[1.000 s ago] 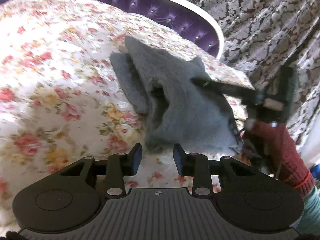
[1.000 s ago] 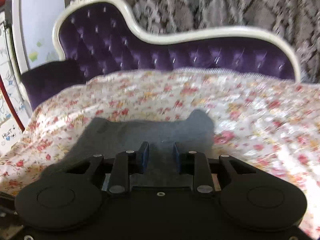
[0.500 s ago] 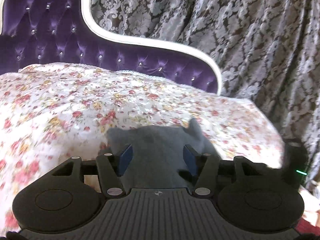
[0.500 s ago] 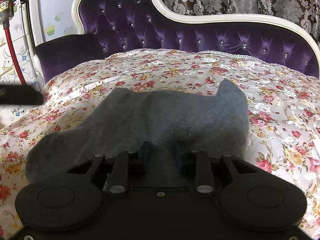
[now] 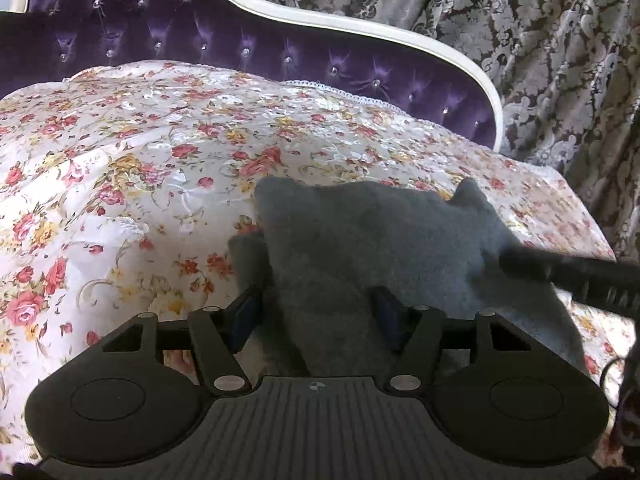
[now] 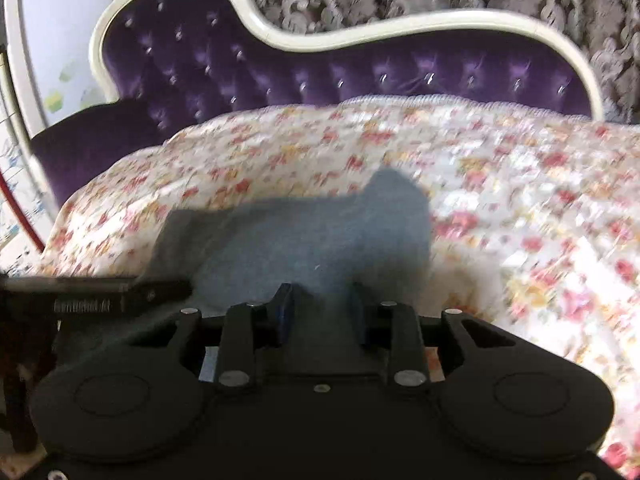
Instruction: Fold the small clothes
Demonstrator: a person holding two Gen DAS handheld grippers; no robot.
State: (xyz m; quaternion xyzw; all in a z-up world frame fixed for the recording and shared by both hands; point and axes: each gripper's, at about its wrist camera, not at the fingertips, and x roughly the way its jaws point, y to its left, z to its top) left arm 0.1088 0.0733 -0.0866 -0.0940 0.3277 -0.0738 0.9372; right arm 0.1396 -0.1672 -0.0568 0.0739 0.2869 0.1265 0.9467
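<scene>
The left gripper sits low over the near edge of a grey fleece garment, its fingers pointing forward toward the purple tufted headboard. Its jaws stand wide apart, with a fold of the grey cloth lying between the blue pads; whether the pads touch the cloth cannot be told.

The right gripper is held level at the same near edge, aimed the same way, its jaws also apart with cloth between them (this view is blurred, so a grip cannot be judged). From the left wrist view, the right gripper's fingers reach in from the right side and lie against the garment's right edge; from the right wrist view, the left gripper enters from the left.

The garment lies bunched on the floral bedspread, near its front edge, one small corner pointing up at the far right. A patterned grey curtain hangs behind the headboard.
</scene>
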